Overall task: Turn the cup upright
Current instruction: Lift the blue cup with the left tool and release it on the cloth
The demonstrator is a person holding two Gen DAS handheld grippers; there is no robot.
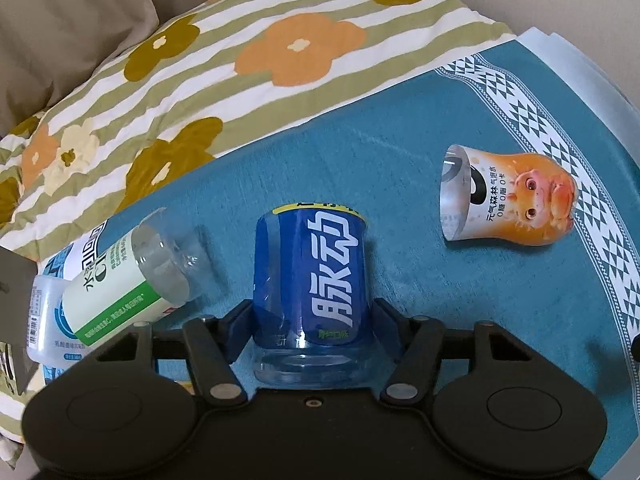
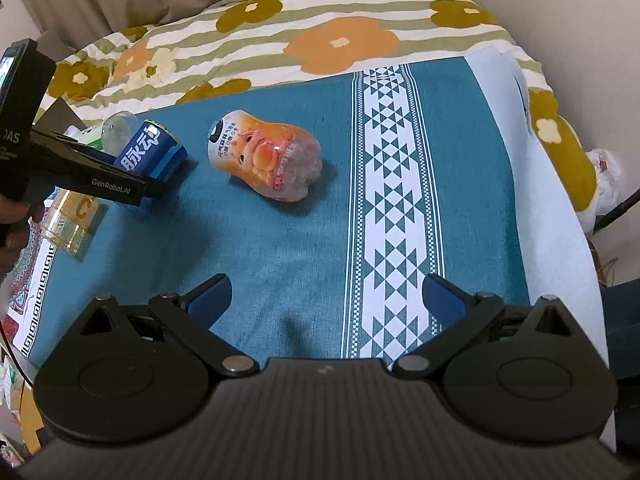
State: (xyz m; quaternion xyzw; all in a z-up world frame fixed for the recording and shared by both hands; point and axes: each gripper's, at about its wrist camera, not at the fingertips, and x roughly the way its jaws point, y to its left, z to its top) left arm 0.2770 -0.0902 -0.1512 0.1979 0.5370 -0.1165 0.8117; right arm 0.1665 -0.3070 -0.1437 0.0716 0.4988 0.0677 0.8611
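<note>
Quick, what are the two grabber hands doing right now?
Left gripper: shut on the blue cup.
Right gripper: open, holding nothing, above the teal cloth.

Blue cup (image 1: 310,276) (between left fingers (image 1: 240,330))

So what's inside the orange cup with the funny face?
The orange cup lies on its side on the teal cloth. Through its open mouth only bare clear wall shows, nothing loose. The printed label hides the deeper end, so that part cannot be checked.
</note>
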